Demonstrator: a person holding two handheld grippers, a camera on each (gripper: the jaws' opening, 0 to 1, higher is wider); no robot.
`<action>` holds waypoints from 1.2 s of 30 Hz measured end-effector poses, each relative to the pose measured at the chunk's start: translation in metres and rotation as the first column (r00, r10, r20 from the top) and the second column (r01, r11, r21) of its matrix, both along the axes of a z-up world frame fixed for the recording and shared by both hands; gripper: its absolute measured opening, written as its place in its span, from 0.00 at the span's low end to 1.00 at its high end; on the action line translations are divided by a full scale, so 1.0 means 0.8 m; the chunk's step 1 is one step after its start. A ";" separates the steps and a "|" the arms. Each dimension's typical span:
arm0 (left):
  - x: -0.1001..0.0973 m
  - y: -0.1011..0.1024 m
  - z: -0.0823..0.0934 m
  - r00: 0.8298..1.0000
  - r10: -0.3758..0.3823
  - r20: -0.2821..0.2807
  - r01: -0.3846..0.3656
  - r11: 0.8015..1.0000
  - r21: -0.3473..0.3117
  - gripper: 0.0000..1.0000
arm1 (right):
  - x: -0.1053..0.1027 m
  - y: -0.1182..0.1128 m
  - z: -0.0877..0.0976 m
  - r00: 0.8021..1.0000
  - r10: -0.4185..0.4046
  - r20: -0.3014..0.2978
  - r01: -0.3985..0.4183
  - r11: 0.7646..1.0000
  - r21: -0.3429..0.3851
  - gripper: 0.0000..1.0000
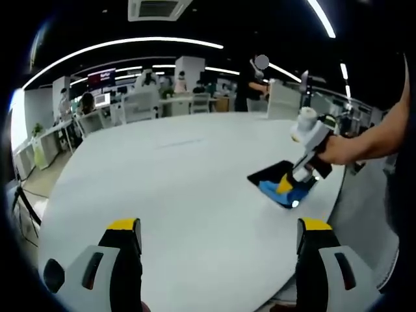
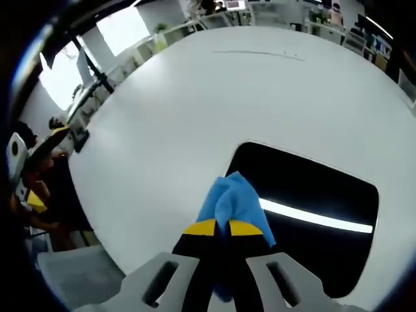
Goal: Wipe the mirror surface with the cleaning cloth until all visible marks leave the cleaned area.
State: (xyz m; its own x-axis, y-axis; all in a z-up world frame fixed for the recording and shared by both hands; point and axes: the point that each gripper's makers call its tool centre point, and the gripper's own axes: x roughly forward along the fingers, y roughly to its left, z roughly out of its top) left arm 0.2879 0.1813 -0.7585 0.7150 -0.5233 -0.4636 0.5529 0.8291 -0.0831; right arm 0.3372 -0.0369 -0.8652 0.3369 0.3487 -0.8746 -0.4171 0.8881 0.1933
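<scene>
- Right gripper, yellow-tipped jaws pinching the bunched blue cleaning cloth, presses it on the dark rectangular mirror's near-left edge.
- Advice: sweep overlapping strokes across the glass, keeping the cloth flat.
- Left gripper hangs spread over the white round table, well apart from the mirror.

Open room: bare white worktop left of the mirror.
Obstacle: right gripper and cloth over the mirror's near end.

Handheld grippers, grey and yellow

Left gripper and right gripper have grey bodies, black jaws, yellow tips.
</scene>
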 end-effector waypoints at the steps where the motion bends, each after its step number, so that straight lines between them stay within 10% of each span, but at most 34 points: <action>1: 0.000 0.001 0.001 1.000 0.001 0.001 -0.001 1.000 0.000 1.00 | 0.005 0.000 0.000 1.000 -0.001 0.002 0.001 1.000 -0.001 0.00; 36: 0.008 0.008 0.011 1.000 0.015 0.005 -0.015 1.000 -0.014 1.00 | 0.076 -0.010 -0.008 1.000 -0.021 -0.001 0.021 0.999 -0.034 0.00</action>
State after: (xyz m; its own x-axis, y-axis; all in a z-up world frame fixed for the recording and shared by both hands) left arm 0.2942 0.1877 -0.7494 0.7251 -0.5191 -0.4525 0.5412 0.8359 -0.0917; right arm 0.3977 -0.0446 -0.8714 0.3430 0.3113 -0.8862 -0.3979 0.9028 0.1632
